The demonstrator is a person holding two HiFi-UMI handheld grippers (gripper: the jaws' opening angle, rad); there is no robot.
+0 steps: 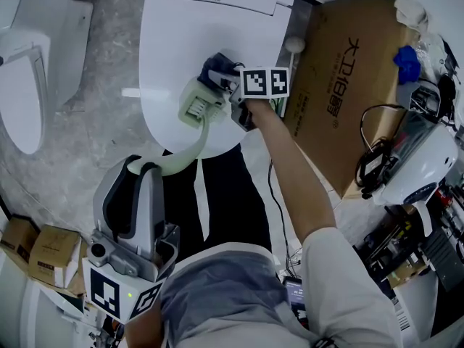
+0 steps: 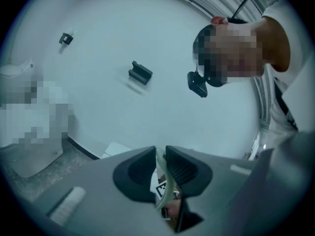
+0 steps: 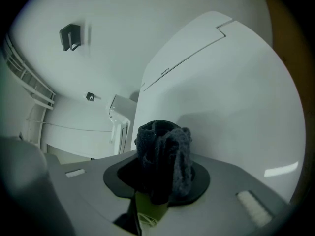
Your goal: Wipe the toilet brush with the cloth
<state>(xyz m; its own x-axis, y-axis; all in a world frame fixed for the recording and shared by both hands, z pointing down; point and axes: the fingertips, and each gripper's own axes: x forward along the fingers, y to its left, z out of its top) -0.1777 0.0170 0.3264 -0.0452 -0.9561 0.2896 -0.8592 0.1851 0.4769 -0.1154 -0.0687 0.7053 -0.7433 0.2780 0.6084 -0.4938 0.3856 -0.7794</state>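
Two grippers meet over a closed white toilet lid (image 1: 177, 27). The left gripper (image 1: 143, 168) hangs beyond the lid's front edge, its fingers (image 2: 140, 168) pinched nearly shut on the thin, pale green handle (image 1: 185, 159) of the toilet brush. The handle curves up past that edge to the brush head (image 1: 194, 104), which sits over the lid's front half. The right gripper (image 1: 226, 85) has its fingers clamped on a bunched dark cloth (image 3: 163, 149), pressed against the brush head's far right side. A cardboard box (image 1: 348, 71) crowds the lid's right edge. Left of the lid, bare floor (image 1: 94, 122) runs to a second toilet (image 1: 29, 64).
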